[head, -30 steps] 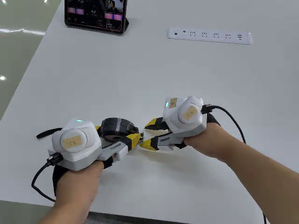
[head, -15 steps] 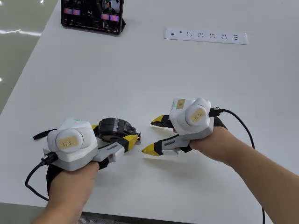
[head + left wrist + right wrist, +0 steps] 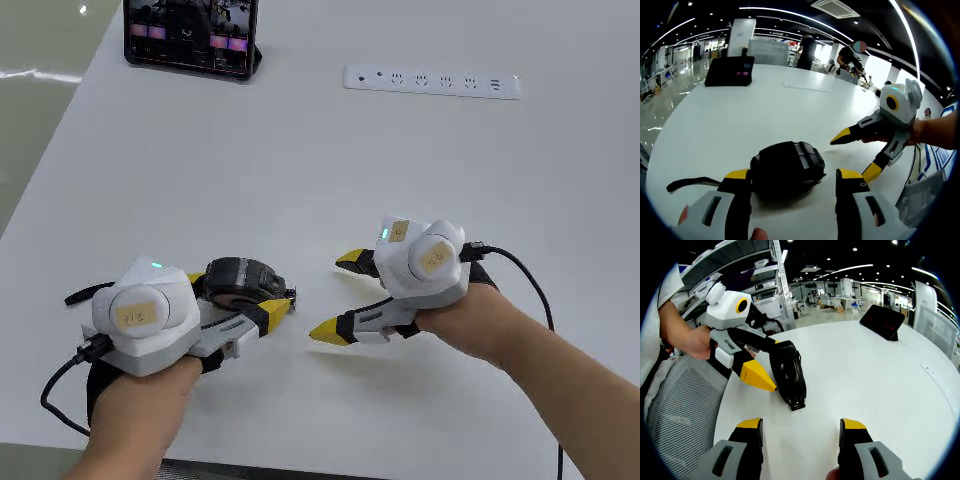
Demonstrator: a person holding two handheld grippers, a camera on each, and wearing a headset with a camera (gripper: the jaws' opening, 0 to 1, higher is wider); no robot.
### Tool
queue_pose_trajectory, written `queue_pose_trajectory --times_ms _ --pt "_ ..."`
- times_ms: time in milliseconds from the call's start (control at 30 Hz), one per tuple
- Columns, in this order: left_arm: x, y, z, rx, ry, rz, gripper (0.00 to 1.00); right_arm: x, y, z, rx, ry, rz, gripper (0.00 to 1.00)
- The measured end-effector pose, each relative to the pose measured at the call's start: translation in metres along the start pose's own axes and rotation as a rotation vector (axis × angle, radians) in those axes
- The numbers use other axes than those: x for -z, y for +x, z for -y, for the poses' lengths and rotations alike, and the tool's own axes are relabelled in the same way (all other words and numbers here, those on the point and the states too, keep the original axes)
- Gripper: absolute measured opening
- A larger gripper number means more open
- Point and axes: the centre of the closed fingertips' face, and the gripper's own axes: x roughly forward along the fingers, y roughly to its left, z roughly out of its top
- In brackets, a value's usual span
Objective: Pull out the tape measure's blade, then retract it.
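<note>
A black tape measure (image 3: 240,279) lies on the white table (image 3: 300,170), and I see none of its blade drawn out. My left gripper (image 3: 237,293) is open, one yellow-tipped jaw on each side of the case. The left gripper view shows the case (image 3: 787,167) between the jaws, with a small gap at the right jaw. Its black wrist strap (image 3: 690,182) trails off to the left. My right gripper (image 3: 338,296) hangs open and holds nothing, a short way right of the case. The right gripper view looks at the case (image 3: 790,372) end-on, its blade hook facing the camera.
A dark tablet (image 3: 190,35) stands propped at the table's far left, and a white power strip (image 3: 432,80) lies at the far middle. The table's left edge (image 3: 50,140) drops to a glossy floor. A mesh chair (image 3: 680,415) sits beside the table's near side.
My right gripper has drawn back to the right, away from the tape measure's mouth, and its jaws have spread wider. The left gripper and the case stayed together. The head camera has tilted a little.
</note>
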Motion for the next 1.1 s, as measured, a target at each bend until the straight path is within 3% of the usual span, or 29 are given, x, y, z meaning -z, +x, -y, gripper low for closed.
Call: queue_pose_trajectory --times_ms 1100 --pt "-0.003 -0.006 0.004 0.042 0.038 0.002 0.71 0.010 -0.025 0.001 0.060 0.024 0.002 0.67"
